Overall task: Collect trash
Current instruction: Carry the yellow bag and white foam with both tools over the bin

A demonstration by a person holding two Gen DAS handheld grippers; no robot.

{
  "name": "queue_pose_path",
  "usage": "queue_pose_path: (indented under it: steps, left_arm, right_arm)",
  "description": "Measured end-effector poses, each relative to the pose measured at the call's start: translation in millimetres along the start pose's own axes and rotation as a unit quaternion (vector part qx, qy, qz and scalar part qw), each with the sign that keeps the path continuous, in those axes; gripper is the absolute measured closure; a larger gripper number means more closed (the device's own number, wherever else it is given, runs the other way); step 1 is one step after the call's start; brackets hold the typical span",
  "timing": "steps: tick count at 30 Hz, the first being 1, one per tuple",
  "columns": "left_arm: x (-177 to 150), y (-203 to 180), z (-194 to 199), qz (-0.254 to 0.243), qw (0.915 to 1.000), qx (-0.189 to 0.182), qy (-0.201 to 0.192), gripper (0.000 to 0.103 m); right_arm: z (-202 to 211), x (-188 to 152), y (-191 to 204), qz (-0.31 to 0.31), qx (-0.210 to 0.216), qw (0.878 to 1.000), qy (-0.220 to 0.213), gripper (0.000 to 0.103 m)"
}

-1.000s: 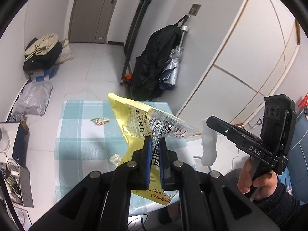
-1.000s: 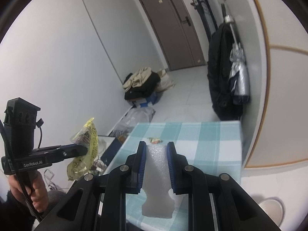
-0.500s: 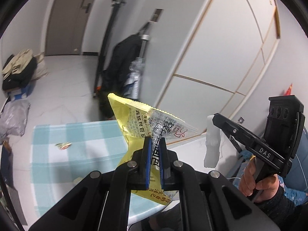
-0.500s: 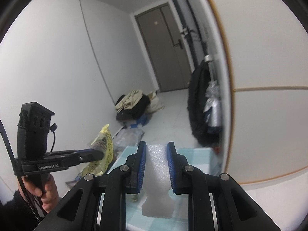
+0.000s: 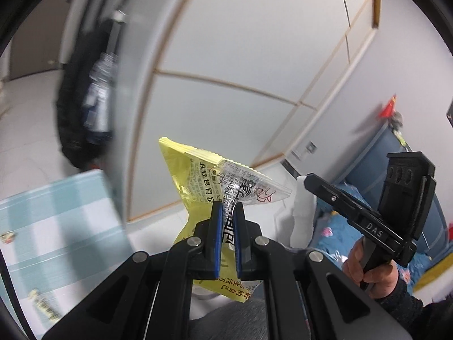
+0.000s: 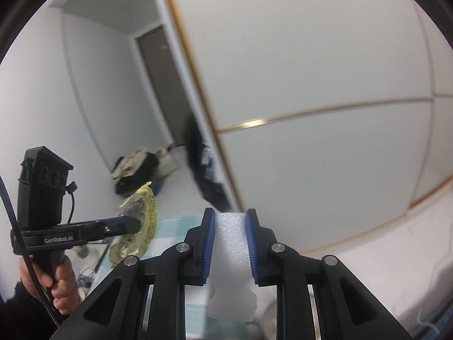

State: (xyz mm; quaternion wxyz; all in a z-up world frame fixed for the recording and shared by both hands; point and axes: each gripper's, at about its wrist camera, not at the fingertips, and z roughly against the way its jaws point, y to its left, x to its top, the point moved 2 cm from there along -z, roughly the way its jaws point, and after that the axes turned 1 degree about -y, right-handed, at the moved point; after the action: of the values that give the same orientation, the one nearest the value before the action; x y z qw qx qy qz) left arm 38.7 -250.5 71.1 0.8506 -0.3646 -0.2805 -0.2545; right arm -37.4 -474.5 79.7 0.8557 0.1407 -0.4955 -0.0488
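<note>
My left gripper (image 5: 226, 209) is shut on a yellow and clear snack wrapper (image 5: 195, 175), held up in the air. The wrapper also shows in the right wrist view (image 6: 141, 221), pinched by the left gripper (image 6: 136, 222). My right gripper (image 6: 229, 218) is shut on a white foam piece (image 6: 232, 249). In the left wrist view the right gripper (image 5: 307, 180) is at the right with the foam piece (image 5: 303, 218) hanging from it. Small wrappers (image 5: 7, 237) lie on the checked table (image 5: 56, 212) at the left.
White wall panels with wood trim (image 5: 226, 85) fill most of both views. A black bag with an umbrella (image 5: 85, 107) hangs at the wall. A blue patterned bed cover (image 5: 334, 243) is at the lower right. A clothes pile (image 6: 133, 167) lies on the floor near a brown door (image 6: 158, 85).
Both grippers have swung to the right, away from the table and toward the white wall panels. Each still holds its piece. The table has slid to the left edge of view.
</note>
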Motion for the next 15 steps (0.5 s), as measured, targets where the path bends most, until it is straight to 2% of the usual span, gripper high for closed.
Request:
queue_pose_path:
  steps: [6, 15]
  left_arm:
    - [-7, -3, -59, 0.022, 0.9970, -0.047, 0.057, 0.100]
    - [-36, 8, -122, 0.045, 0.9874, -0.052, 0.142, 0.100]
  right_arm:
    - [-11, -32, -68, -0.055, -0.040, 0.997, 0.037, 0.082]
    - [-73, -98, -146, -0.145, -0.049, 0.982, 0.112, 0.082]
